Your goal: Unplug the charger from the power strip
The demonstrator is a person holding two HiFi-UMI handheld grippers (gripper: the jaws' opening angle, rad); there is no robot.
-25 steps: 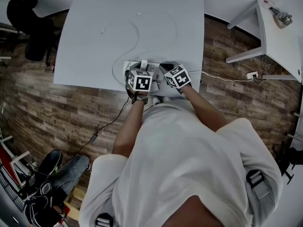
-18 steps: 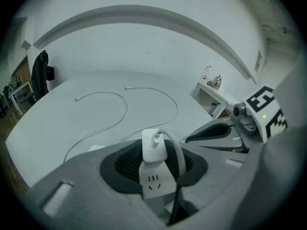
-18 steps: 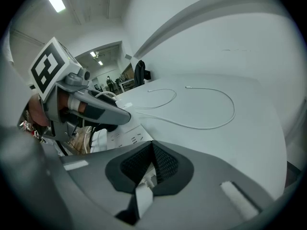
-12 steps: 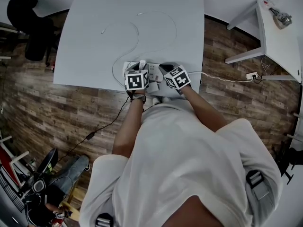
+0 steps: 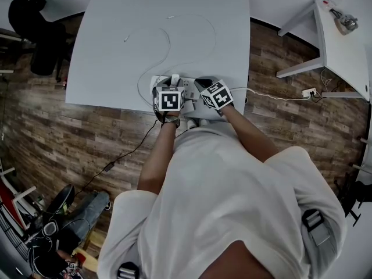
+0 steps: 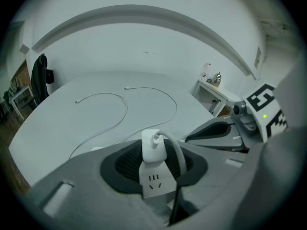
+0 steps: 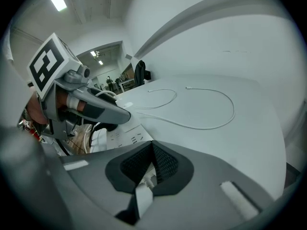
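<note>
wood-grain planks make up the floor (image 5: 46,127), the biggest thing in view. on it stand one large white surface (image 5: 104,68), one smaller white side table (image 5: 343,51) to the right and one black chair (image 5: 38,31) at the far left. one person in a pale shirt (image 5: 232,202) leans over the surface's near edge with two tools held side by side.

the left tool (image 6: 153,157) is closed on the charger, its ribbed pads (image 6: 127,159) against the block's two sides. the right tool (image 7: 153,152) has its pads drawn almost together, pinching a narrow white part at the right end of the power strip. just which part, i cannot tell.

there is one power strip (image 7: 120,137), long, flat and white. it lies along the near edge of the surface, with its long axis running left to right in the head view. one three-hole socket (image 6: 152,180) shows on its top face just in front of the charger.

there is one charger (image 6: 153,145), seated in the strip near its left end. it is a small white block with rounded corners, standing upright with its long axis rising off the strip. a white lead (image 6: 180,155) leaves its upper part and arches over to the right and down.

two thin white cables (image 7: 233,110) (image 7: 173,97) lie in loose curves on the surface beyond, each with one free end.
</note>
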